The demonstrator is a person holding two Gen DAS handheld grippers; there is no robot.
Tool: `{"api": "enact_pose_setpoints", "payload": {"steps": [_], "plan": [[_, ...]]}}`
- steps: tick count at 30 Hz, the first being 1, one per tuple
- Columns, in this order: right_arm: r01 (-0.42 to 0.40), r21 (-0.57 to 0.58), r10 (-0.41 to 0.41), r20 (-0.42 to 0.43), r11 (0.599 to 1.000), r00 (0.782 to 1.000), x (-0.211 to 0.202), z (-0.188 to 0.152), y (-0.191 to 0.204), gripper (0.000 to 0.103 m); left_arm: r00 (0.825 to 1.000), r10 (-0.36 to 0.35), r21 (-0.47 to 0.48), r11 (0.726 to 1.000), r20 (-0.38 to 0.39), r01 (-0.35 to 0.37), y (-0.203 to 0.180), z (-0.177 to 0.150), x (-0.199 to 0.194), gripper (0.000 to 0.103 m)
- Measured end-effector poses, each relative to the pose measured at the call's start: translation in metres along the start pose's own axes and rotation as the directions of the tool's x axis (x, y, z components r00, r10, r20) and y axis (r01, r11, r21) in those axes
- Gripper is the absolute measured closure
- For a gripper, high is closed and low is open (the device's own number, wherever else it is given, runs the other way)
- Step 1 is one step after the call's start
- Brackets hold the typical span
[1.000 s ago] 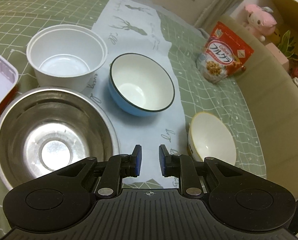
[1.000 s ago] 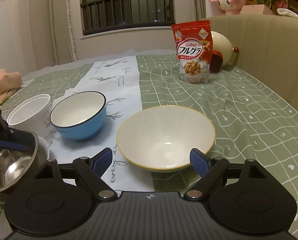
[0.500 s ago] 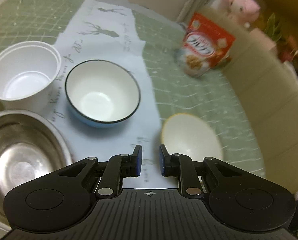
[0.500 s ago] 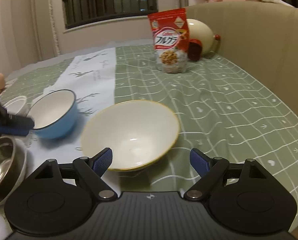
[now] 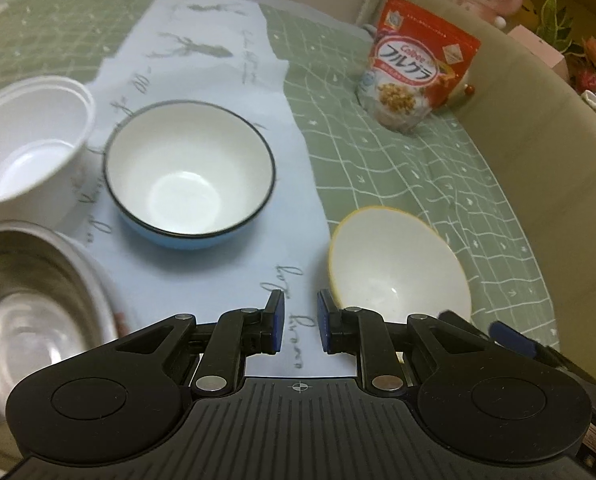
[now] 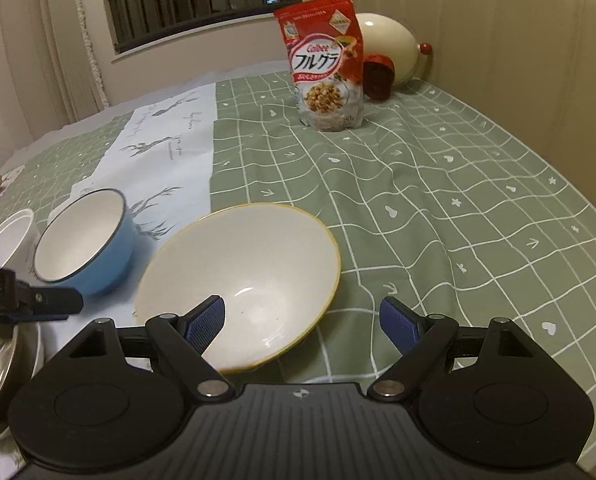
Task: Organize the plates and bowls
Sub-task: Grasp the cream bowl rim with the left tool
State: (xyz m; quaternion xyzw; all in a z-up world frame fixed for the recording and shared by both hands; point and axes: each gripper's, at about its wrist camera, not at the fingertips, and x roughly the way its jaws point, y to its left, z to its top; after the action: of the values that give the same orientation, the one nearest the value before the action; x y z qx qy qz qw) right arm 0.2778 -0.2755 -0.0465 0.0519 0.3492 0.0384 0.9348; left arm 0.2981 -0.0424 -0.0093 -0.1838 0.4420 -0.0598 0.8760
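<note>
Straddling cream bowl [image 6: 238, 276] rim, right tongs [image 6: 302, 320] apparently clear

"Calbee" and "フルグラ" on red cereal bag [image 6: 325, 68], illegible script on white runner [image 5: 218, 80]

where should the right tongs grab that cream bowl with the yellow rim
Probably by its thin rim on the near side. The cream bowl is wide and shallow with flaring walls, too broad to straddle, so one finger inside and one outside suits it. The right tongs stand open just in front of it, the inner pad already over the rim, so coming straight in from the near edge looks shortest.
</note>
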Motion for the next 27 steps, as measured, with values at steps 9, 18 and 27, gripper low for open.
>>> {"api": "enact_pose_setpoints", "payload": {"steps": [9, 18, 27], "plan": [[-0.031, 0.148, 0.038, -0.045, 0.989, 0.998, 0.065, 0.017, -0.030, 0.031, 0.999, -0.013, -0.028, 1.000, -0.047, 0.012, -0.003, 0.008, 0.051, 0.084], [-0.084, 0.149, 0.086, -0.009, 0.985, 0.996, 0.086, 0.008, -0.029, 0.046, 0.999, -0.047, -0.090, 0.995, -0.006, 0.046, 0.005, 0.006, 0.062, 0.085], [-0.124, 0.186, 0.117, 0.045, 0.975, 0.992, 0.091, -0.009, -0.039, 0.046, 0.989, -0.020, -0.007, 1.000, 0.149, 0.022, -0.012, 0.012, 0.014, 0.084]]}}
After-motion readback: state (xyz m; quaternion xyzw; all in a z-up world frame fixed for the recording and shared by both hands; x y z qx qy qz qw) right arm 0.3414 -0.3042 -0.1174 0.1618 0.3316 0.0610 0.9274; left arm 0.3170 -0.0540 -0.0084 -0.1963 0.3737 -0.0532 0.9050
